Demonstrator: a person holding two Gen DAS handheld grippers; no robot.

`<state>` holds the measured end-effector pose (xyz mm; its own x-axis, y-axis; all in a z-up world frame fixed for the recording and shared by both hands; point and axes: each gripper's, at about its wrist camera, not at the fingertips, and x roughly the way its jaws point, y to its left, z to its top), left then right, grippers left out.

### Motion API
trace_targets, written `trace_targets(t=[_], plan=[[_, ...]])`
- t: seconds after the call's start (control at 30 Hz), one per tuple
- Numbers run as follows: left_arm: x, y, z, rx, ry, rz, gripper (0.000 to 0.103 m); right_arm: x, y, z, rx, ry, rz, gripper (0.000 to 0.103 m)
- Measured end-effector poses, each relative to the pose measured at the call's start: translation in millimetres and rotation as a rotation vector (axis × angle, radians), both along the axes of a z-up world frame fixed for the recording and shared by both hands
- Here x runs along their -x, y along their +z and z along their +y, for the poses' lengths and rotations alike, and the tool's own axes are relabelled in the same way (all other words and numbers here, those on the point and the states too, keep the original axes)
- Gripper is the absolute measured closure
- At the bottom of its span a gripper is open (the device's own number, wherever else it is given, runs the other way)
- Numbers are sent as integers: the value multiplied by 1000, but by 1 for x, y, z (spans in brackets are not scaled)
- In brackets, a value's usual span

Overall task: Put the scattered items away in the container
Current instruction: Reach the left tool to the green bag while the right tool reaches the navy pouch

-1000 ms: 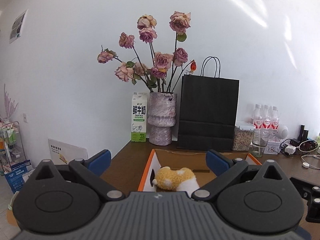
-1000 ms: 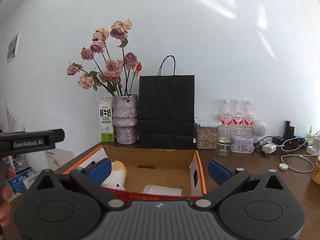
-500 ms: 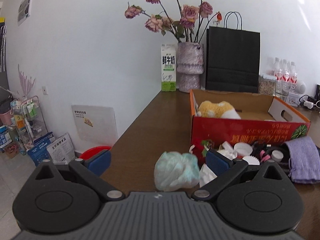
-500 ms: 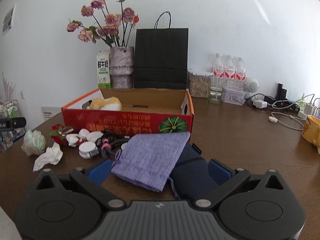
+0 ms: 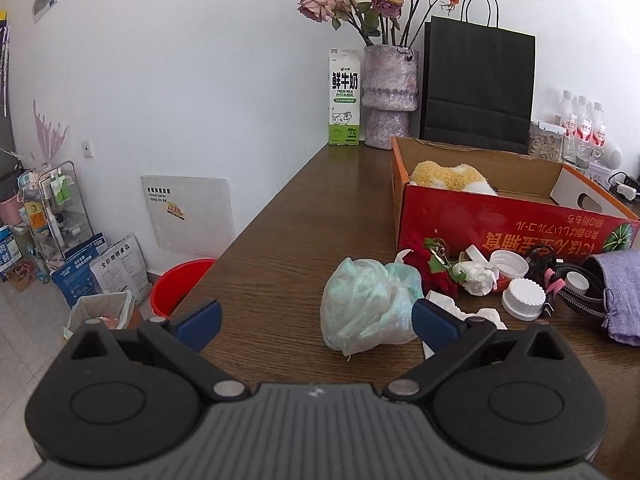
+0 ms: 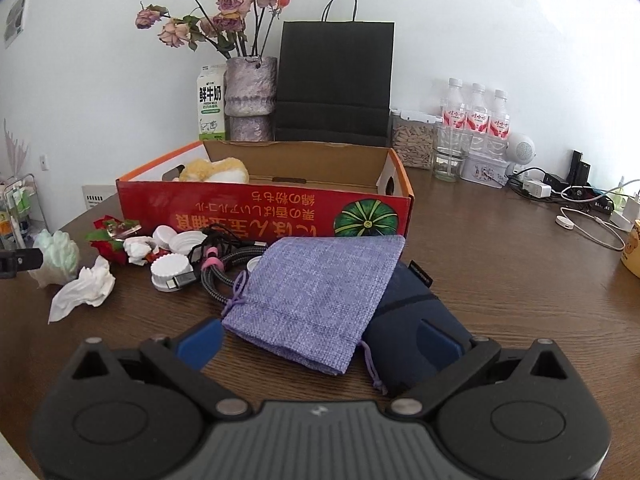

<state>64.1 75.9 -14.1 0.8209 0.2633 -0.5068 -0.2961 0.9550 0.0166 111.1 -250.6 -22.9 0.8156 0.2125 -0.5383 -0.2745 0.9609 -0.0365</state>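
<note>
The job has only just begun. The red box (image 6: 256,208) sits in the middle of the right view, and only a fluffy yellow toy (image 6: 214,171) shows inside it, at the upper left of the box.

Most things are not in yet. They lie on the worktop (image 6: 500,264) in front of the box. A purple bag (image 6: 320,292) lies in the middle of the right view, on top of a dark blue pouch (image 6: 408,320). To the left of them are a black cable (image 6: 224,268), white caps (image 6: 172,270), a red flower (image 6: 110,242), a white tissue (image 6: 86,290) and a pale green bag (image 5: 368,300).

The left gripper (image 5: 316,322) has its fingers wide apart and holds nothing. The green bag is near them, low in the middle of the left view.

The right gripper (image 6: 318,342) also has its fingers wide and bare. The purple bag lies just ahead, its near corner between them.

I think these two bags are picked up next.
</note>
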Motion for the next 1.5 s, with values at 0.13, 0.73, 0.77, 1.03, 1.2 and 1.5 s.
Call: trace_targets(t=[0.13, 0.73, 0.77, 1.03, 1.2, 1.5], plan=[[-6, -2, 1, -6, 2, 8, 0, -9, 2, -7, 39, -38, -21, 0], [-18, -3, -3, -22, 20, 35, 0, -59, -7, -67, 87, 71, 128, 2], [-19, -3, -2, -22, 22, 35, 0, -63, -9, -64, 91, 82, 137, 2], [-29, -5, 1, -10, 30, 41, 0, -82, -22, -57, 1, 88, 175, 16], [-44, -10, 8, 46, 14, 59, 0, -70, -24, -55, -13, 70, 128, 27], [-58, -17, 12, 99, -45, 53, 45, -66, -26, -53, -21, 43, 106, 27]])
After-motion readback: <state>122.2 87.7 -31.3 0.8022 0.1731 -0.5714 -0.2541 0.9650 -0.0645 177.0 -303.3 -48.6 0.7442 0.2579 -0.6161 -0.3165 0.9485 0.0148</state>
